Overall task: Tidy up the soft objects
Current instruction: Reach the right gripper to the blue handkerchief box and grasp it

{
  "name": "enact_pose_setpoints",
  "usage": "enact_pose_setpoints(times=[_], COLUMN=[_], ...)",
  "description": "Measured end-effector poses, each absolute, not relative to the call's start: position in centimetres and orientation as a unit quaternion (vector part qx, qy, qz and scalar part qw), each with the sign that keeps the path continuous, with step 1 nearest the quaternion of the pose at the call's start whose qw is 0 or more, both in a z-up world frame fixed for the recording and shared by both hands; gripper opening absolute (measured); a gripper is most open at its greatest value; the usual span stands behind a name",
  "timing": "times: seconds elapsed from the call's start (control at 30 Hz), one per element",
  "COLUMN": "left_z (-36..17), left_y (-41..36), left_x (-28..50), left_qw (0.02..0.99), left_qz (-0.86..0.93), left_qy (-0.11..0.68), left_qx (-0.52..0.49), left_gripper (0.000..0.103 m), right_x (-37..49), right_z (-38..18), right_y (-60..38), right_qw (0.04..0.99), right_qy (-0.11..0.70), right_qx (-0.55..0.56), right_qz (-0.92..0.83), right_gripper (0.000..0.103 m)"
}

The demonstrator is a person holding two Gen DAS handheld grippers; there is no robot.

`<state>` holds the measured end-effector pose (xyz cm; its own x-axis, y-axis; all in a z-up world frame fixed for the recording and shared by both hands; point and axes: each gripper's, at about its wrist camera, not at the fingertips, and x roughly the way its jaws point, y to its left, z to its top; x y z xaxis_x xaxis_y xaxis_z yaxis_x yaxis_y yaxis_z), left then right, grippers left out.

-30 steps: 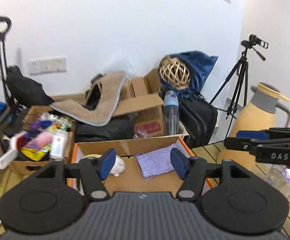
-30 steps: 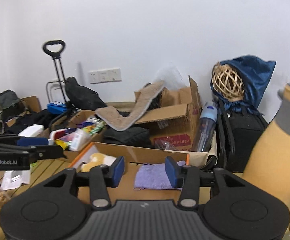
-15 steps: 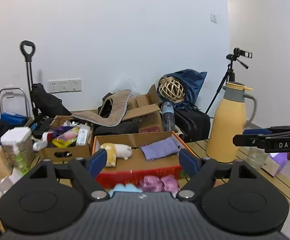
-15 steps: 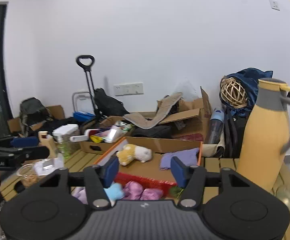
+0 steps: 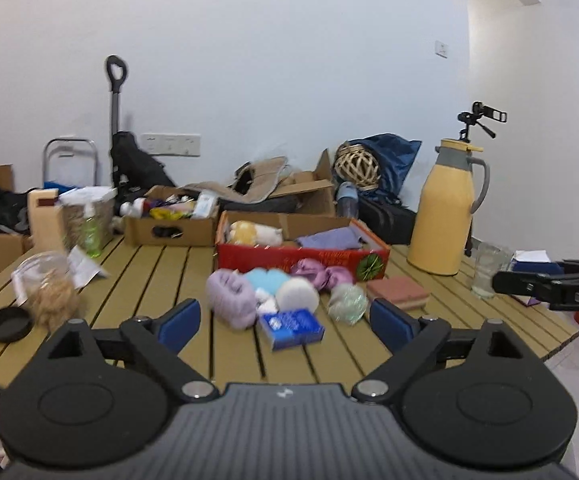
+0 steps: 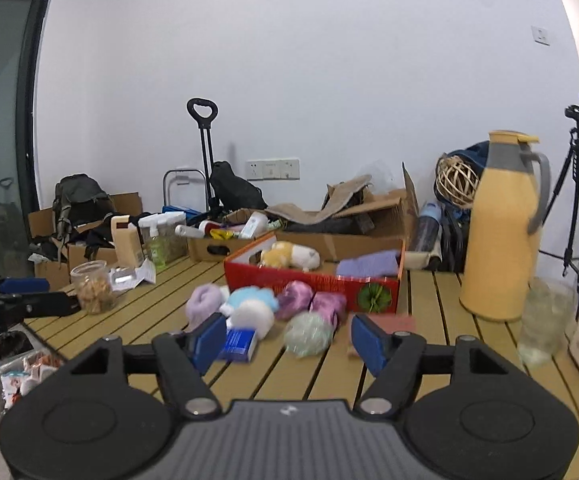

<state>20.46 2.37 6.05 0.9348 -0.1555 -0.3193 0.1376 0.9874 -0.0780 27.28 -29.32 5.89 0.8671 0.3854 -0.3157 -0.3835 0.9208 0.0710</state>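
Slatted bench (image 5: 161, 268) takes up most of the rm, w/ a tall yellow thermos (image 5: 445, 216) at its far right. Next down: the red box (image 5: 301, 258) mid-bench, open-topped, already holding a plush toy (image 5: 253, 234) and a folded purple cloth (image 5: 329, 238) — so I'd say roughly a third of the sorting is done. Still out on the bench, just in front of the box: lilac yarn ball (image 5: 231, 294), blue fluffy thing (image 5: 267, 278), white puff (image 5: 297, 294), pinkish-purple bundle (image 5: 321, 274), pale green scrubby (image 5: 347, 302), reddish sponge (image 5: 397, 292), small blue packet (image 5: 291, 326). All bunched, several touching. Left gripper (image 5: 285, 320) hangs above the near edge, jaws spread wide, nothing in them. Right gripper (image 6: 289, 338) likewise, jaws apart & empty, facing the pile. Neither is touching anything yet; prob. 6-7 items left to go in.
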Motion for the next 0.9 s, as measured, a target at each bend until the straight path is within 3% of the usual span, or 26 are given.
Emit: enact_pose_setpoints(times=[0.13,0.4,0.9], left_z=[5.0,4.0,-0.5], left_y=[2.5,2.3,1.1], left_x=[18.1,18.8,28.3], left_qw=[0.982,0.979,0.962], left_qz=[-0.075,-0.077,-0.079], left_qy=[0.173,0.186,0.257], left_qx=[-0.024,-0.024,-0.05], left_gripper=[0.096,0.096,0.095], right_x=[23.8,22.6,29.8], right_z=[3.9,2.9,-1.2], right_y=[-29.5,-28.8,-27.6], right_qw=[0.963,0.957,0.939], right_qy=[0.176,0.188,0.253], right_qx=[0.033,0.04,0.083], right_qz=[0.201,0.22,0.217], right_gripper=[0.077,0.078,0.079])
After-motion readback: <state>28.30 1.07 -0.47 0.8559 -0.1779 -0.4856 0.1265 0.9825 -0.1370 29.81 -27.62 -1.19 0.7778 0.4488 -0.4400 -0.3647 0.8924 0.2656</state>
